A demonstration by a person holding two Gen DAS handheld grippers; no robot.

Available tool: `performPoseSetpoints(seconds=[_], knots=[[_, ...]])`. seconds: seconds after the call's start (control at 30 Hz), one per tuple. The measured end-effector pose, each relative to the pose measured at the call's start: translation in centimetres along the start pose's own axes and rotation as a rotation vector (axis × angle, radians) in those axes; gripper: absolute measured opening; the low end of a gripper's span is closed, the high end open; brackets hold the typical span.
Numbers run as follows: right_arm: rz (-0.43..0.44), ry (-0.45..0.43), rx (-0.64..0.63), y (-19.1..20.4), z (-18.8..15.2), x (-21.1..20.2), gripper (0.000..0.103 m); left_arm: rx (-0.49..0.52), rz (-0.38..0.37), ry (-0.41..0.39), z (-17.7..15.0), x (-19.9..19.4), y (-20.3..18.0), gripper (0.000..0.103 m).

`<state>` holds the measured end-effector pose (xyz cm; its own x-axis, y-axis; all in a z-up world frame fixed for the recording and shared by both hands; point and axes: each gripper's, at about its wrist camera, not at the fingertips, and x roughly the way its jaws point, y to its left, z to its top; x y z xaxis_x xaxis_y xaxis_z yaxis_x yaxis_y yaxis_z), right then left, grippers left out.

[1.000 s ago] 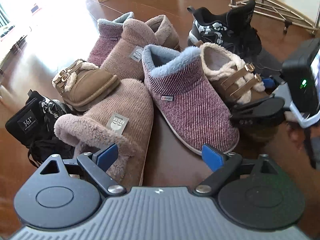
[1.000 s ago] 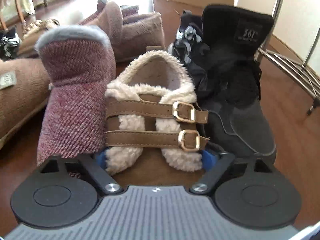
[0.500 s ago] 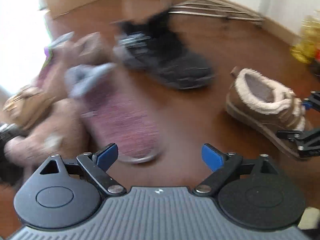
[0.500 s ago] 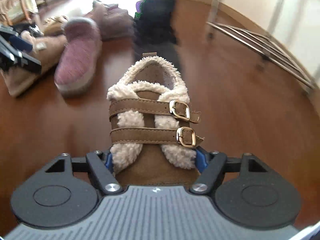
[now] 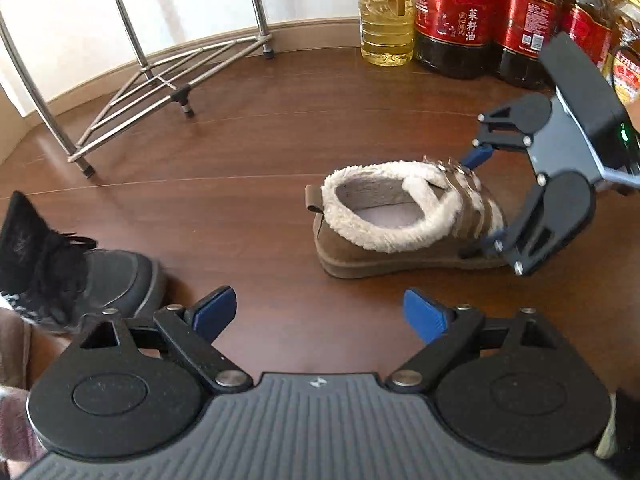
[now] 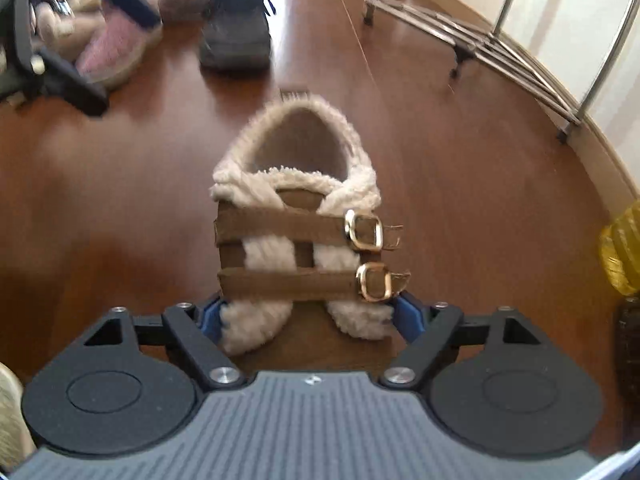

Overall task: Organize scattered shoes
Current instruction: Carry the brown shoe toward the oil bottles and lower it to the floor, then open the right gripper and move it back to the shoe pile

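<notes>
The brown fleece-lined buckle shoe (image 6: 298, 240) stood upright on the wooden floor (image 6: 460, 200), well apart from the pile of slippers (image 6: 116, 44) and near the oil bottles (image 5: 452, 16). The right tool (image 6: 306, 318) straddled its toe, jaws opening, pads beside the fleece. The left tool (image 5: 320, 314) hung spread wide and empty above the floor, a black sneaker (image 5: 100, 276) to its left.
</notes>
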<state>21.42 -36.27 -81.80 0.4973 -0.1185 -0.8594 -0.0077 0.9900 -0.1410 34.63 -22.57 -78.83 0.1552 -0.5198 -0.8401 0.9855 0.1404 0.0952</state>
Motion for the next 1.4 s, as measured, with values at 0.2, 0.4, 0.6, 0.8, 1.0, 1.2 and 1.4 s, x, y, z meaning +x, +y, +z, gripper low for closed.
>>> performPoseSetpoints(seconds=[0.2,0.4,0.6,0.8,1.0,1.2,1.4], knots=[[-0.070,-0.115,0.174,0.8,-1.7,-5.0,0.091,-0.006,-0.031,0.035,-0.8,0.7,-0.6,0.093],[-0.108,-0.149,0.087,2.4,-0.1,-4.3,0.091,-0.020,-0.046,0.036,-1.1,0.7,-1.6,0.093],[-0.155,-0.116,-0.032,2.6,0.4,-1.0,0.070,-0.022,-0.021,0.027,-1.2,0.4,-1.5,0.093],[-0.161,-0.150,-0.059,1.0,1.7,0.6,0.068,-0.057,-0.002,0.031,-1.1,0.6,-0.5,0.093],[-0.162,-0.164,-0.078,-1.8,2.9,2.2,0.068,-0.095,0.015,0.029,-1.1,0.5,0.5,0.093],[-0.206,-0.121,-0.067,-1.5,3.9,2.4,0.074,-0.163,0.023,0.044,-1.7,-0.3,2.3,0.093],[-0.158,-0.209,0.208,-1.1,3.2,-1.5,0.080,-0.207,-0.022,0.056,-3.8,-3.3,5.1,0.093]])
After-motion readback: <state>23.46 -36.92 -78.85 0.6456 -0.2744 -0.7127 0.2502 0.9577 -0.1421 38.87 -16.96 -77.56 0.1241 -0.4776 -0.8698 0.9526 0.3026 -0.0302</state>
